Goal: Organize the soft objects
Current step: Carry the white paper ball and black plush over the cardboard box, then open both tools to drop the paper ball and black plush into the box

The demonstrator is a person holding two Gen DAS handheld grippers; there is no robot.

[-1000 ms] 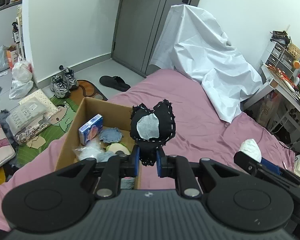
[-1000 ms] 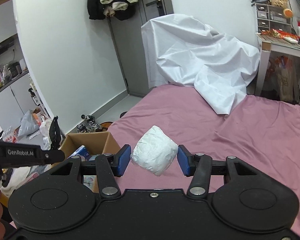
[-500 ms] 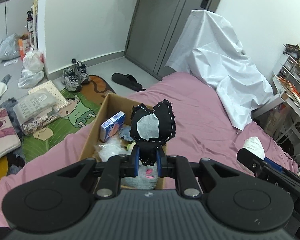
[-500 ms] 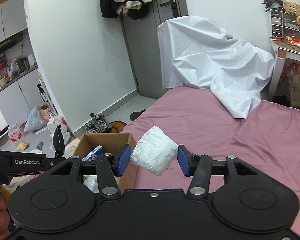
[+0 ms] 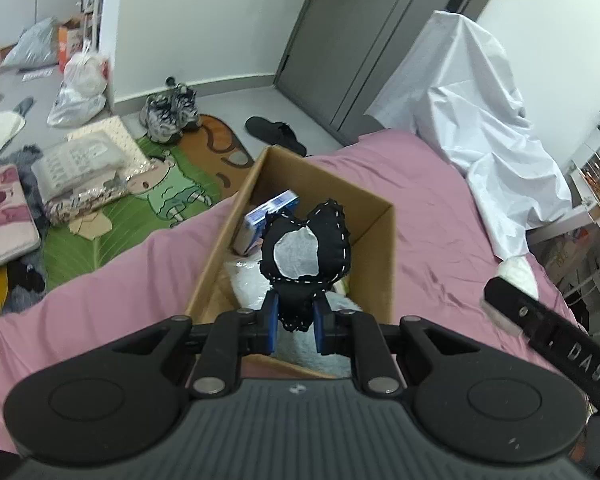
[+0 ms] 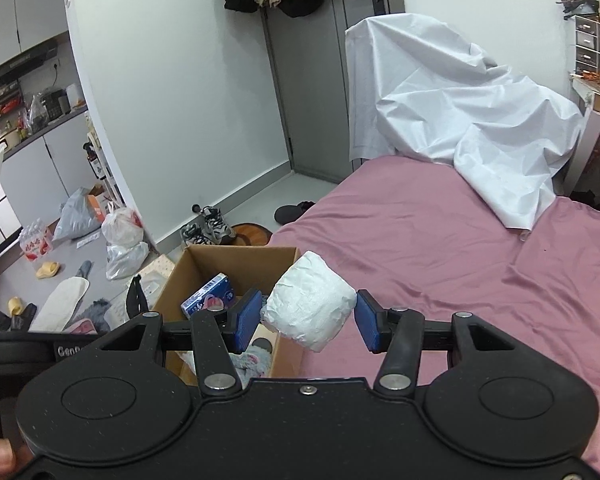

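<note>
My left gripper (image 5: 295,326) is shut on a black heart-shaped plush with a white patch (image 5: 306,254) and holds it above the open cardboard box (image 5: 374,248) on the pink bed. My right gripper (image 6: 307,318) is shut on a white soft bundle (image 6: 310,306), held in the air just right of the same box (image 6: 220,256). The box holds a blue packet (image 5: 270,218), a white bag and a grey soft item. The right gripper and its bundle also show at the right edge of the left wrist view (image 5: 516,276).
The pink bed (image 6: 440,264) stretches right, with a white sheet (image 6: 460,120) draped at its far end. The floor left of the bed has shoes (image 5: 170,114), bags, a green mat (image 5: 140,216) and cushions. A grey door (image 6: 312,80) stands behind.
Both grippers have moved left toward the box. The left gripper now holds the plush over the box's inside. The right gripper's bundle has come to the box's right edge.
</note>
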